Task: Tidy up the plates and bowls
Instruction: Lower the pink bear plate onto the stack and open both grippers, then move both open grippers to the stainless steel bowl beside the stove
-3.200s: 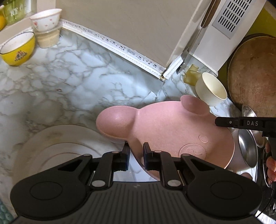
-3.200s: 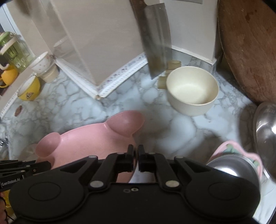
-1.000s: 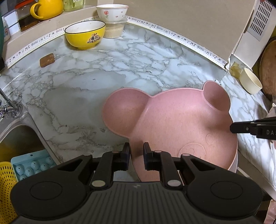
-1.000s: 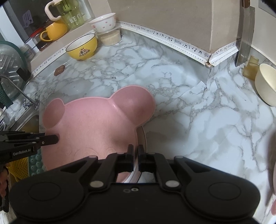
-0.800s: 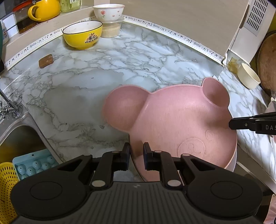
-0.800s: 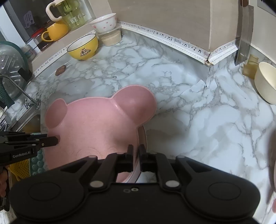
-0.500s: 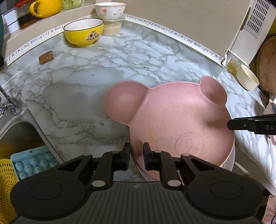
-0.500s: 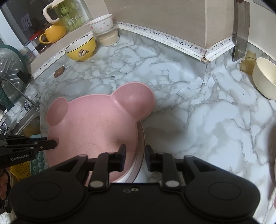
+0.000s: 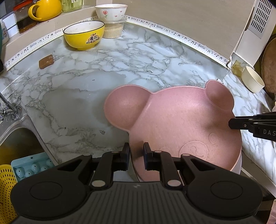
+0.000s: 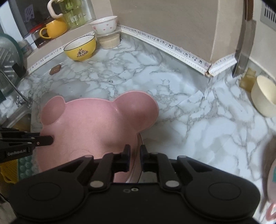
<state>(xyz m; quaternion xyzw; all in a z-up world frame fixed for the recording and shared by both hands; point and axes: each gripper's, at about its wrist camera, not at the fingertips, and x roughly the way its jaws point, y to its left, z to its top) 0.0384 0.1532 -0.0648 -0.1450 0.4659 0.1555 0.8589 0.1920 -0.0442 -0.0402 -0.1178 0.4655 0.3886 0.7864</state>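
A pink bear-shaped plate (image 9: pixel 181 124) rests on a pale round plate whose rim (image 9: pixel 238 163) shows under it, at the marble counter's front edge. It also shows in the right wrist view (image 10: pixel 96 127), with the round plate's rim (image 10: pixel 138 165) beneath. My left gripper (image 9: pixel 136 153) straddles the plates' near edge with its jaws a little apart. My right gripper (image 10: pixel 134 153) straddles the opposite edge, jaws slightly apart and not clamped. Each gripper's tip shows in the other view.
A yellow bowl (image 9: pixel 84 35) and a white bowl on a container (image 9: pixel 111 12) stand at the back. A cream bowl (image 9: pixel 252 81) and a hanging cleaver (image 10: pixel 243 46) are at the right. A sink (image 9: pixel 15 143) with a blue egg tray lies left.
The two plates came toward the counter's front and were set down. My right gripper's jaws, shut on the rim a second ago, have opened. The left gripper's jaws look unchanged.
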